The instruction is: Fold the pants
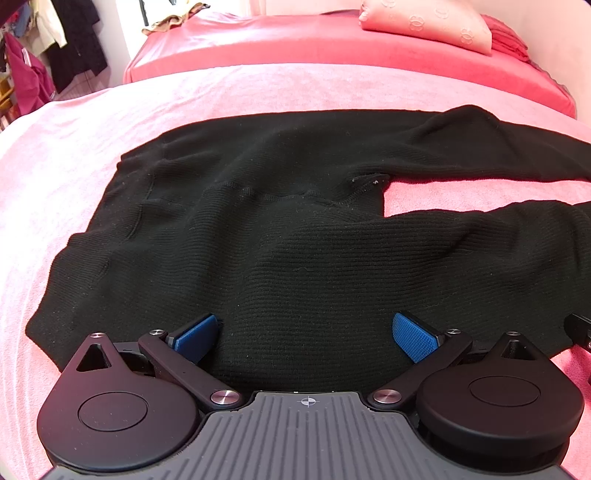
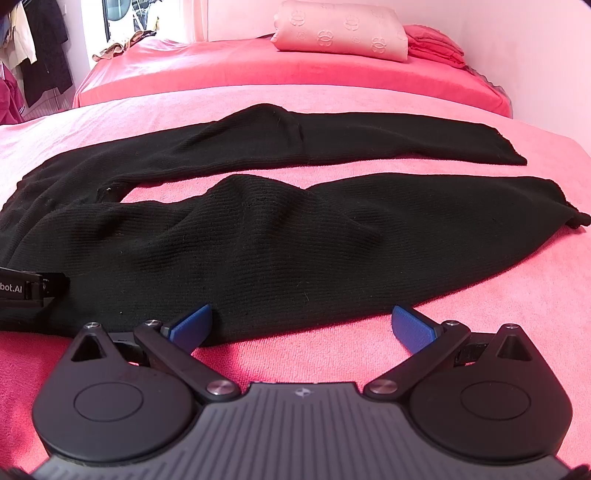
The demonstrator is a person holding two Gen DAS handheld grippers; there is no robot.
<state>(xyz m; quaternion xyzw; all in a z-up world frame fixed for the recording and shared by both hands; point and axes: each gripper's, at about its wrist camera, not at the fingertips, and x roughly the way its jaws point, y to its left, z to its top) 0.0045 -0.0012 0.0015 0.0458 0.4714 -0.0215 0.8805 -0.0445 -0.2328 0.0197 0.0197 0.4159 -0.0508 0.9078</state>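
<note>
Black knit pants (image 1: 280, 229) lie spread flat on a pink towel-covered surface, waist to the left and both legs running right. My left gripper (image 1: 306, 332) is open over the near edge of the hip area, blue pads wide apart with fabric between them. In the right wrist view the two legs (image 2: 280, 229) lie apart with pink showing between them. My right gripper (image 2: 303, 325) is open at the near leg's front edge; its left pad touches the fabric, its right pad is over bare towel. The left gripper's body (image 2: 33, 288) shows at the left edge.
The pink towel (image 2: 480, 314) covers the work surface. Behind it is a red bed (image 1: 332, 44) with a pink folded blanket (image 2: 340, 29) and red folded cloth (image 2: 436, 46). Clothes hang at the far left (image 1: 55, 44). A tan cloth (image 1: 173, 20) lies on the bed's corner.
</note>
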